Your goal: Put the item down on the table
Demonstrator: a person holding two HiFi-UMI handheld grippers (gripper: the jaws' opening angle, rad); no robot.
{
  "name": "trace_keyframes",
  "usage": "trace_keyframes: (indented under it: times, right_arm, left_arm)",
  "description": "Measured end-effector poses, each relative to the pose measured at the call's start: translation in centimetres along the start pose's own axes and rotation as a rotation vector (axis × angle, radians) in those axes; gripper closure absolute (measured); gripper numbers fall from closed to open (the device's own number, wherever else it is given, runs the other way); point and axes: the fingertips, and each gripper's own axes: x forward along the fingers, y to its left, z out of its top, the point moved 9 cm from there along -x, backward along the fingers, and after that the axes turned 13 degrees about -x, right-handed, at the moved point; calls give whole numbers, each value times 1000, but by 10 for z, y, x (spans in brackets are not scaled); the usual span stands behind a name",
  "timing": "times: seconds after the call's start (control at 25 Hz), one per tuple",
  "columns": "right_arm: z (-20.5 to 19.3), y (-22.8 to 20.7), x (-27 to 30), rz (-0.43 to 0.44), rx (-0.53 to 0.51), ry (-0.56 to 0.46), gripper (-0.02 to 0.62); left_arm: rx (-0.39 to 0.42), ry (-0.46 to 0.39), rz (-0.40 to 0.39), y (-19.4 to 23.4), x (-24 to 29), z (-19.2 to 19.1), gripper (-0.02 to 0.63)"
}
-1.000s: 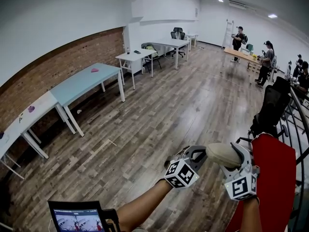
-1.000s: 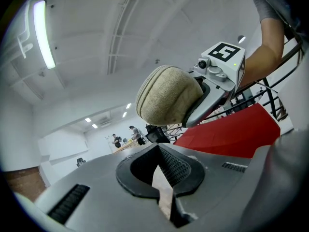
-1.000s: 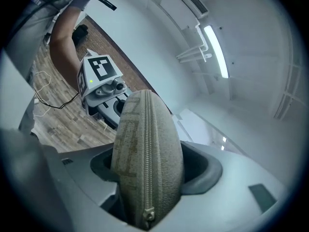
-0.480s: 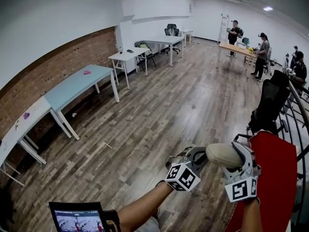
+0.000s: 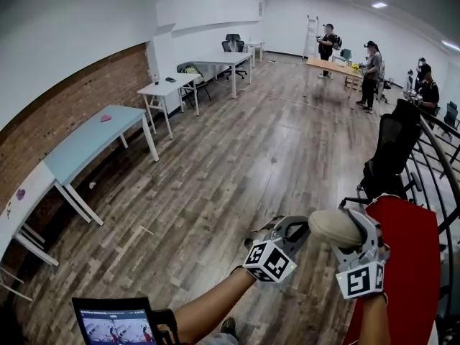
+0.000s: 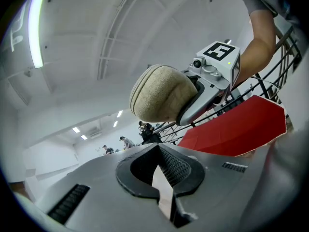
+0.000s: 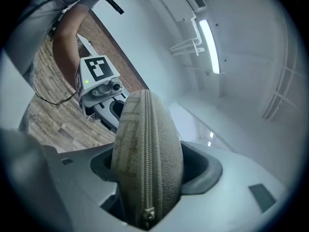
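A black office chair (image 5: pixel 392 148) stands at the right edge of the wooden floor (image 5: pixel 244 164); people (image 5: pixel 371 65) stand at its far end.

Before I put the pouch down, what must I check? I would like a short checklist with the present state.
1. Right gripper shut on the beige pouch: ok.
2. Pouch zipper closed: ok.
3. Left gripper empty, fingers together: ok.
4. Table under the pouch: not ok; the wooden floor shows below it, and the blue table stands far off to the left.
5. Red surface at the right is a usable table: cannot tell.
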Motion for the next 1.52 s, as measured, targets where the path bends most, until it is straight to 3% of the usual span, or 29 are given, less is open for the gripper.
trace_keyframes:
  times: [0.44,0.76,1.52]
  right_arm:
    - [4,-12,78,-8,-6,51,291]
    - [0,-22,112,-2,-1,52,291]
    - [-138,-71,143,40,-2,-23,291]
  left_arm:
    - [5,-27,-49,76,14,-30,604]
    - [-3,-28,-49,107,27,-42,604]
    - [-26,10,44,118,159,-36,604]
